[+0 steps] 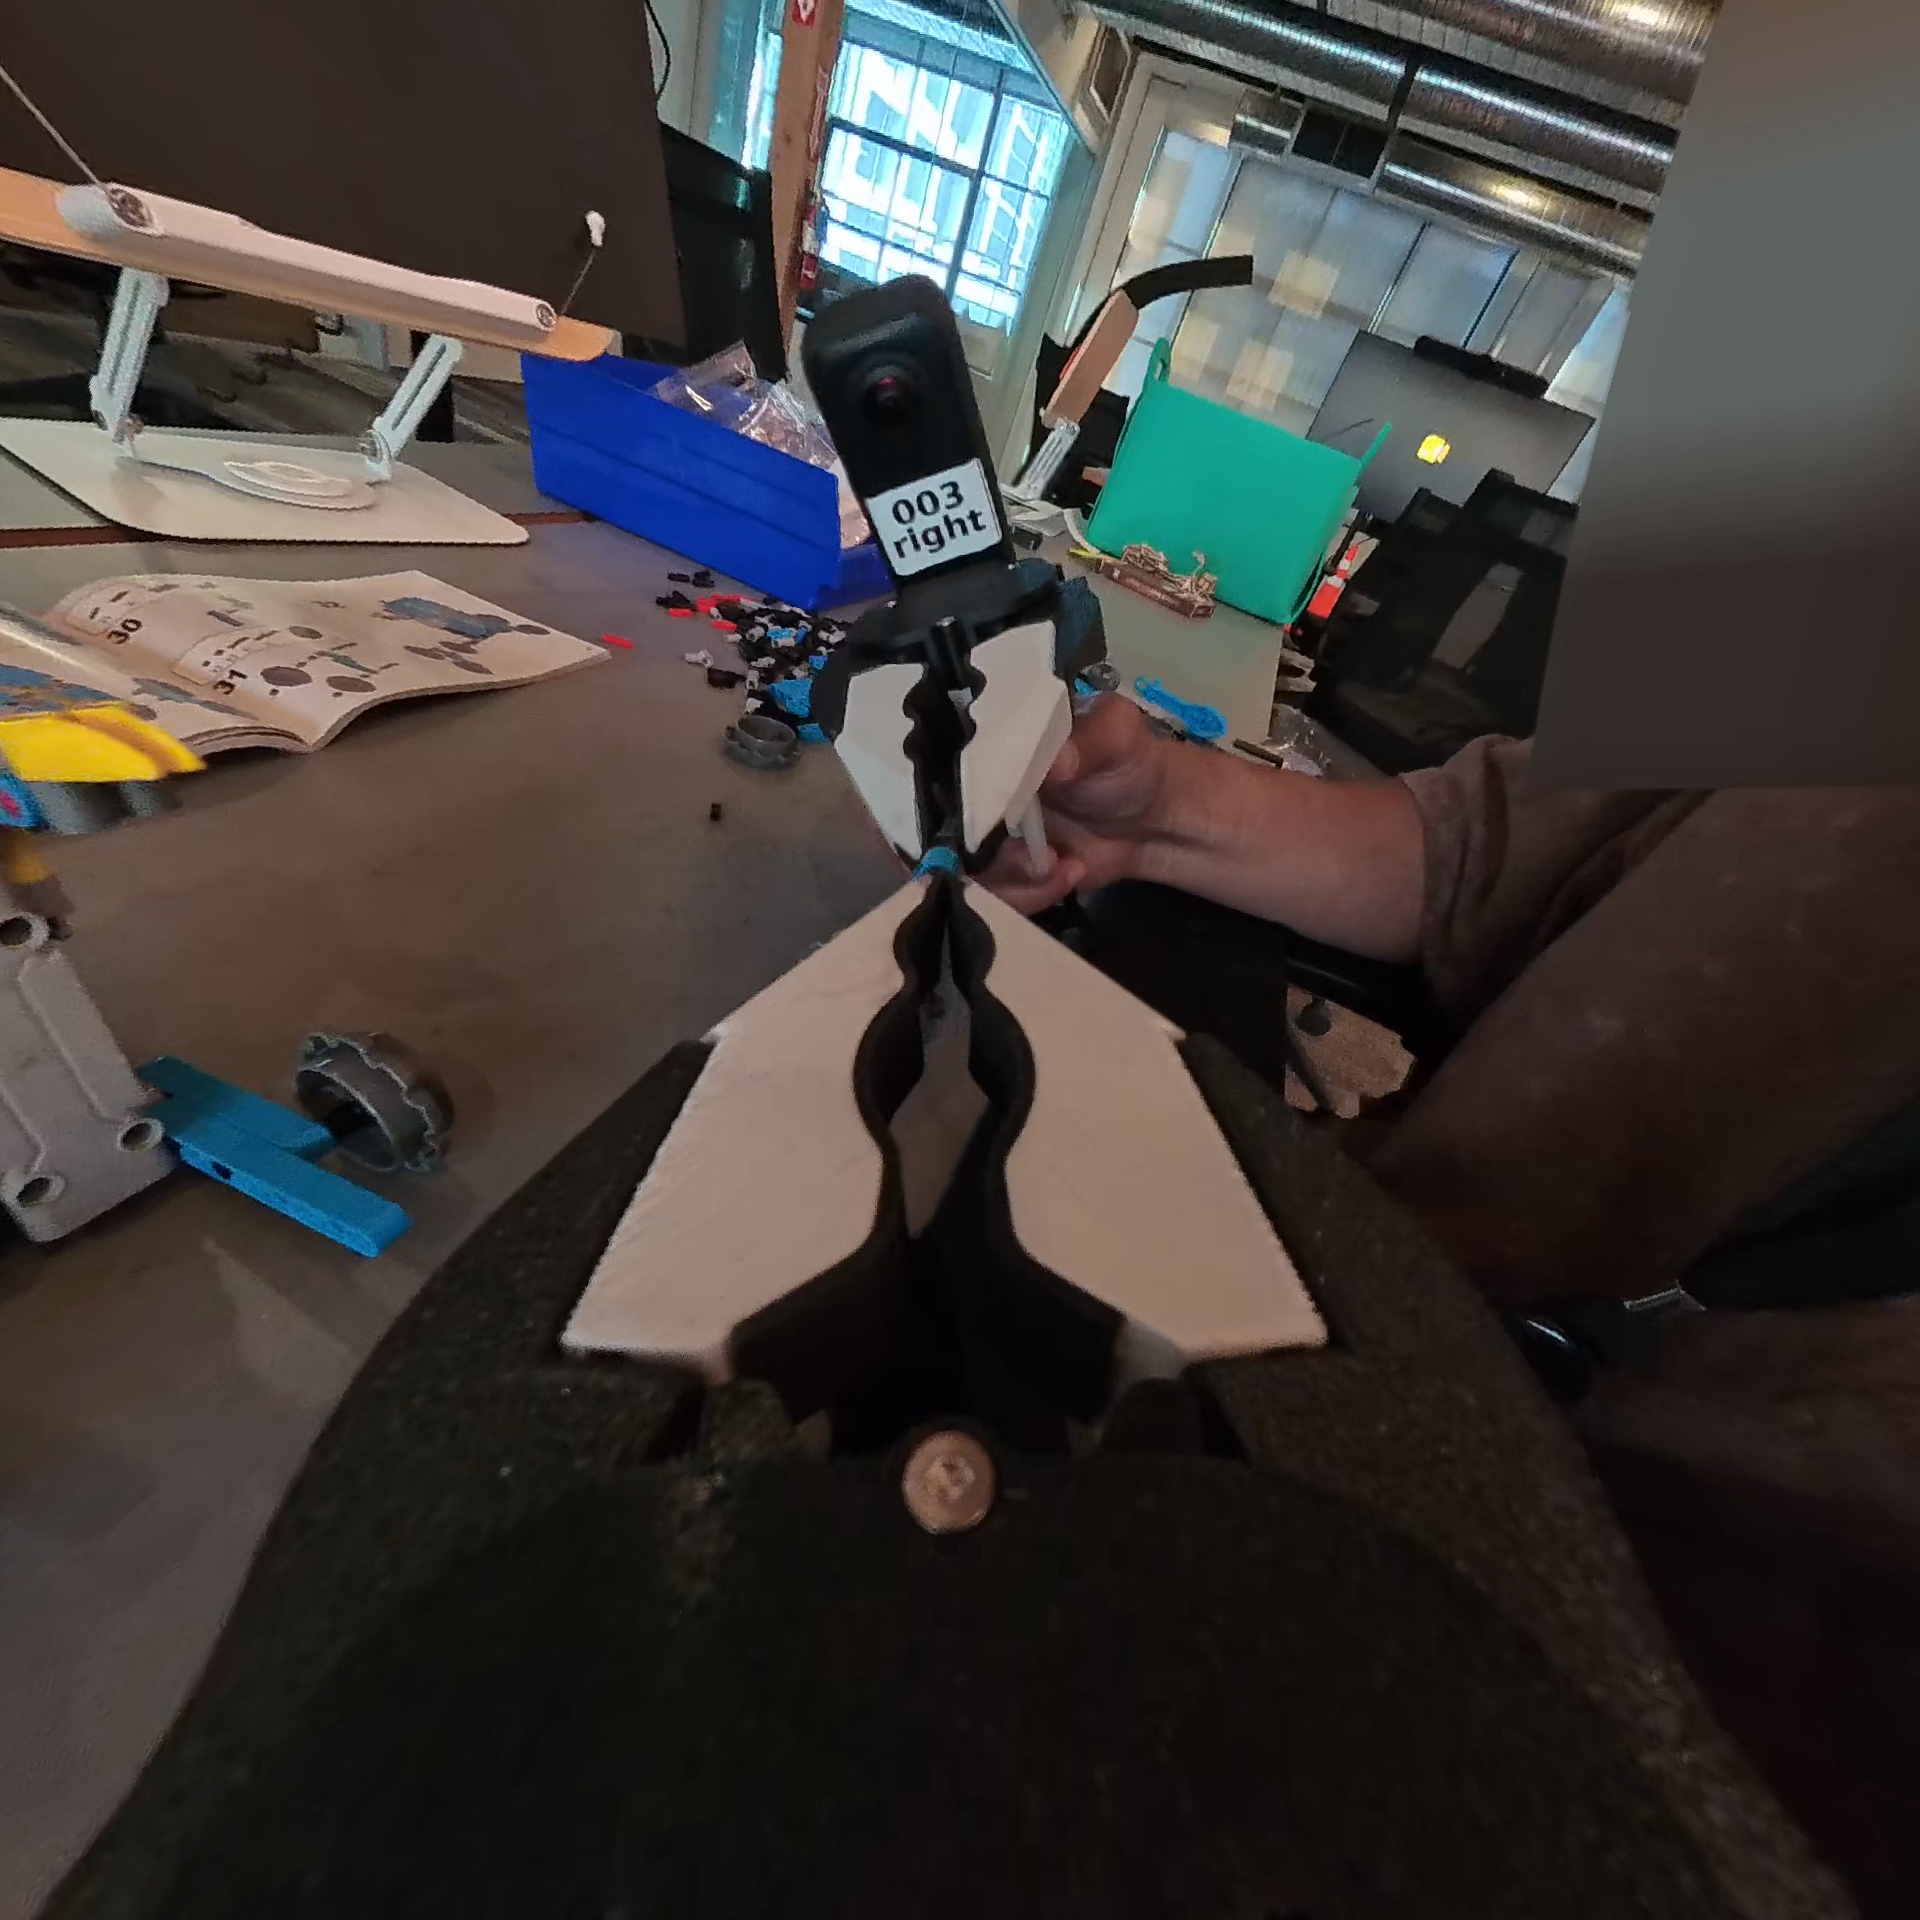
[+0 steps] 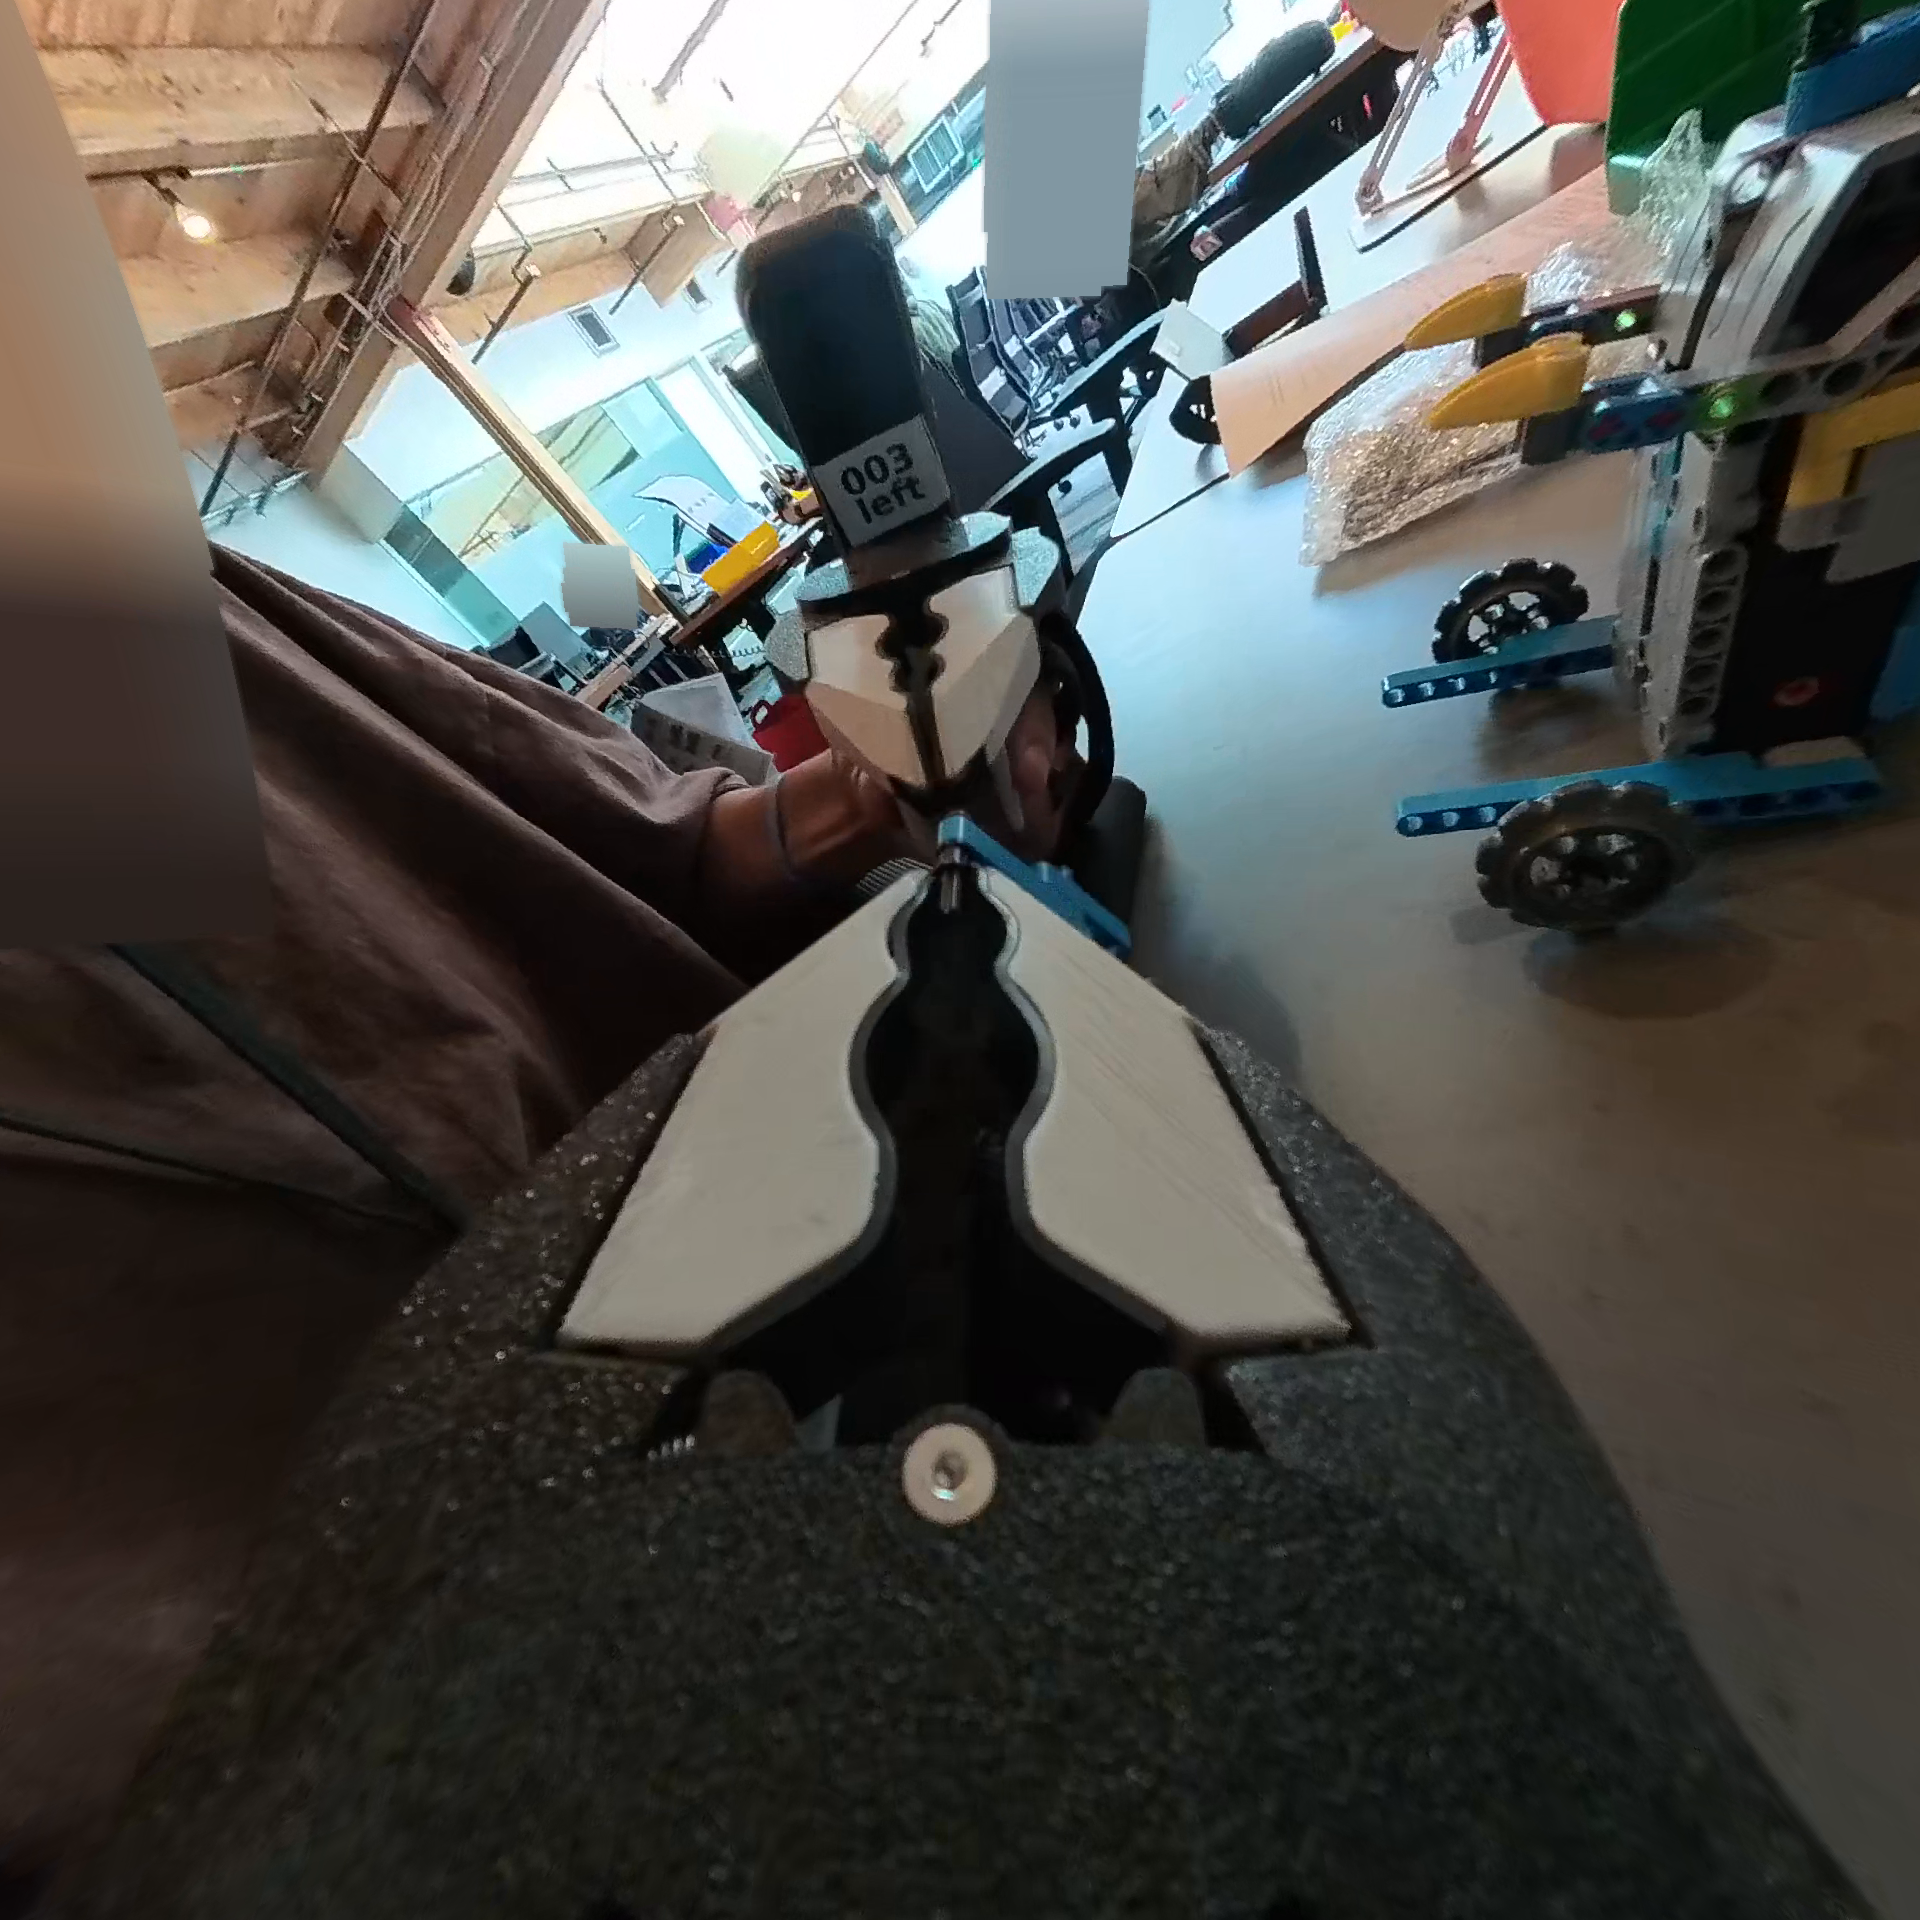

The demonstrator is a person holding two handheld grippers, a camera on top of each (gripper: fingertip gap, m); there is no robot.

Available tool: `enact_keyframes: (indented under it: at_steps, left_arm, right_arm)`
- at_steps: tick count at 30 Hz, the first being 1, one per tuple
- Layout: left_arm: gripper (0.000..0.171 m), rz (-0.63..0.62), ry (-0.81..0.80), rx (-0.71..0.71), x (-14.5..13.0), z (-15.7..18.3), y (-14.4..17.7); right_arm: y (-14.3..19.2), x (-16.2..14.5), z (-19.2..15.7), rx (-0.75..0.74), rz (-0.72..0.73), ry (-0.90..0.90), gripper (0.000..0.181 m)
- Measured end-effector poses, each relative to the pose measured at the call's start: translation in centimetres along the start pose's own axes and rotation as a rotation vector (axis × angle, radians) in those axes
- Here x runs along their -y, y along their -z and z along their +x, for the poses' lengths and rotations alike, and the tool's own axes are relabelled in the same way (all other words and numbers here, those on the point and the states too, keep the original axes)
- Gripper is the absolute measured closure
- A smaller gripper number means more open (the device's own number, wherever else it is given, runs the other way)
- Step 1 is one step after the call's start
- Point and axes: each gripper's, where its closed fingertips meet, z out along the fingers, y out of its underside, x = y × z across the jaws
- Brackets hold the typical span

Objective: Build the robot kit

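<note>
My two grippers meet tip to tip above the grey table (image 1: 520, 935). My left gripper (image 1: 941, 889) has its jaws closed on the end of a small blue beam (image 1: 935, 860). In the right wrist view that beam (image 2: 1039, 896) runs from the left gripper (image 2: 951, 805) down past my right finger. My right gripper (image 2: 948, 896) is shut on a small dark pin (image 2: 948, 881) whose tip touches the beam's end. It shows head-on in the left wrist view (image 1: 951, 836), held by a hand (image 1: 1101, 790).
An open instruction booklet (image 1: 312, 655), a blue bin (image 1: 686, 468), a pile of small parts (image 1: 758, 634) and a grey wheel (image 1: 374, 1101) lie on the table. A brick-built vehicle (image 2: 1766, 468) with blue beams and black wheels (image 2: 1584, 862) stands to the right. A green bag (image 1: 1216, 499) stands behind. Left and right tips are no more than a few centimetres apart.
</note>
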Motion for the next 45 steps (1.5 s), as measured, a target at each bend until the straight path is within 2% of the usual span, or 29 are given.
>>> enact_keyframes:
  at_steps: [21, 24, 27, 30, 34, 38, 41, 43, 45]
  left_arm:
    - [0.171, -0.093, -0.081, 0.043, -1.4, 0.2, -0.6]
    - [0.171, -0.15, -0.113, 0.034, -2.3, 0.6, -1.2]
    - [0.171, -0.23, -0.206, 0.043, -3.6, 1.4, -2.4]
    - [0.171, -0.172, -0.168, 0.062, -2.7, 1.0, -1.9]
    - [0.171, -0.19, -0.177, 0.045, -2.9, 1.3, -2.0]
    - [0.171, -0.017, -0.092, -0.01, -0.4, 1.3, -0.2]
    - [0.138, 0.029, -0.02, 0.021, 0.4, 0.1, 0.2]
    - [0.133, -0.021, -0.017, 0.016, -0.2, 0.1, -0.5]
    - [0.136, -0.046, -0.037, -0.006, -0.5, 0.6, -1.2]
  right_arm:
    - [-0.1, -0.6, -0.2, -0.003, -0.04, 0.02, 0.175]
    - [-0.1, -0.3, -0.4, 0.01, -0.023, 0.017, 0.175]
    - [-1.2, -1.7, 0.3, -0.05, -0.101, 0.046, 0.175]
    - [-0.5, -1.4, 0.7, -0.064, -0.089, 0.036, 0.175]
    - [-0.4, -1.2, 0.8, -0.069, -0.081, 0.034, 0.175]
    - [0.7, 0.3, 0.3, -0.002, 0.006, -0.019, 0.175]
    - [0.8, 0.8, -1.2, 0.128, 0.039, -0.086, 0.176]
    - [0.4, 0.8, -2.0, 0.19, 0.042, -0.113, 0.175]
    - [0.2, 0.8, -2.7, 0.231, 0.036, -0.114, 0.175]
